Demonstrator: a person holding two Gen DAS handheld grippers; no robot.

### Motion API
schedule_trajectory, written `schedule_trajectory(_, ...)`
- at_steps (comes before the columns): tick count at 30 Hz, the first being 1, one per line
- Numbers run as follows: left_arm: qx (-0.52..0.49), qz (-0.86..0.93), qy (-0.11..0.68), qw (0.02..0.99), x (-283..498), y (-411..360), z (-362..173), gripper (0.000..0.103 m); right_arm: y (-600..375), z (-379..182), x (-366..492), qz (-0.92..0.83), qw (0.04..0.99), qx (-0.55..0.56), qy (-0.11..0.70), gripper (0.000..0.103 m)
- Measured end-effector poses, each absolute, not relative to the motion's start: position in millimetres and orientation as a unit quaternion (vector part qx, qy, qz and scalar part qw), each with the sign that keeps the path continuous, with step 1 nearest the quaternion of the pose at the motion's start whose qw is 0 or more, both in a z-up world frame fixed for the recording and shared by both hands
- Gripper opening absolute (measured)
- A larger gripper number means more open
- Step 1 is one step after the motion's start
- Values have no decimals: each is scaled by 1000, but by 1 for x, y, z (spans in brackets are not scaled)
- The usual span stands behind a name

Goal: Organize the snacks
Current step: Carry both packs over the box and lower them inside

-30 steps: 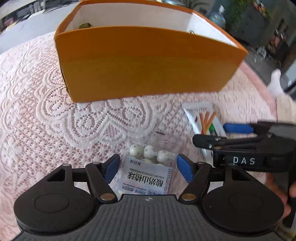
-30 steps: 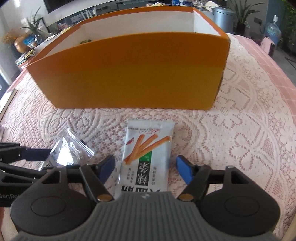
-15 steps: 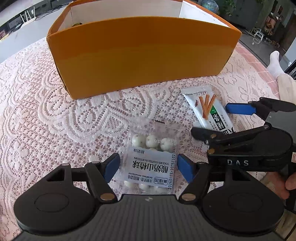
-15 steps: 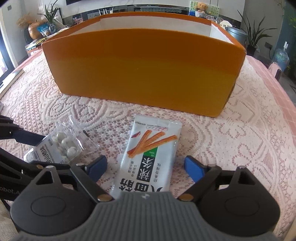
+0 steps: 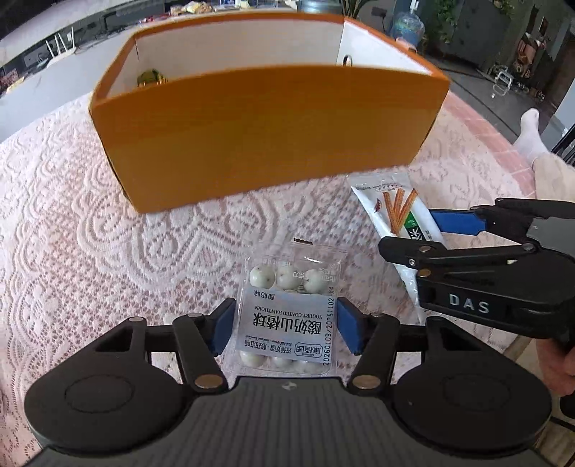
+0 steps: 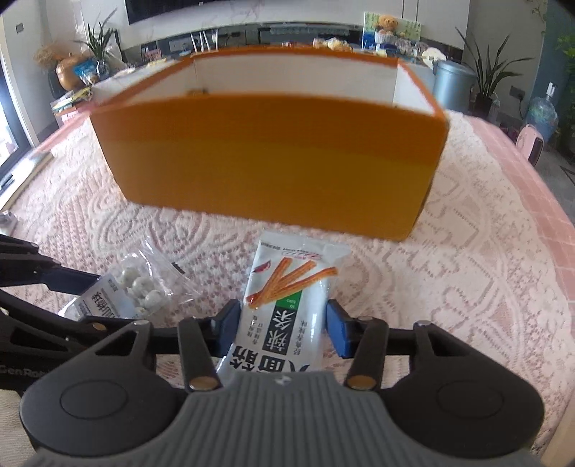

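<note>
Left gripper [image 5: 285,328] closing, pads at clear yogurt-ball pkt [image 5: 289,312], its near end hidden, right gripper [image 6: 282,328] closing, pads against white spicy-stick pkt [image 6: 287,312], pkts lifted or on lace cloth [image 5: 107,251] unclear, orange box [image 6: 273,165] behind, contents mostly hidden.

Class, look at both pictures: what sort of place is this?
Probably a home living room: a lace tablecloth covers the table, with potted plants, a teddy bear and a water jug behind.

Orange box [image 5: 273,136], white inside. Pale pink lace tablecloth [image 5: 72,230], scalloped pattern. Clear packet [image 5: 289,309] of white balls, white label, black print. White stick-snack pack [image 6: 287,305]: orange sticks, green-black band. Black grippers, blue pads [image 5: 346,328].
</note>
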State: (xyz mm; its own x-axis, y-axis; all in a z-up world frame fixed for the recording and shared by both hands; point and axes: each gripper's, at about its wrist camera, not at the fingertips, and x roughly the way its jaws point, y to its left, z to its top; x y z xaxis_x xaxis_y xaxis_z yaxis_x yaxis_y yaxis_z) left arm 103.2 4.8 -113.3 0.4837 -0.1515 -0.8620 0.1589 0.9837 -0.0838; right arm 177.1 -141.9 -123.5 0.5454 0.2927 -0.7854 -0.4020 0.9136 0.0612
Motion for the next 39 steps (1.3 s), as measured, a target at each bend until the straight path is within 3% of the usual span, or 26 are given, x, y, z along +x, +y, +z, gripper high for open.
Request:
schedule_trajectory(14, -33, -70, 419, 905, 115, 6, -39, 68, -173, -44, 172, 211, 916, -54, 337, 49)
schedule_trajectory(24, -39, -57, 369, 927, 167, 7, 8, 68, -170, 7, 220, 222, 930, -64, 285, 49)
schedule_trajectory(31, -53, -41, 361, 930, 198, 6, 11, 68, -159, 13, 261, 212, 934, -71, 278, 49)
schedule_trajectory(39, -51, -6, 379, 924, 239, 12, -8, 68, -138, -18, 315, 190, 927, -105, 306, 49)
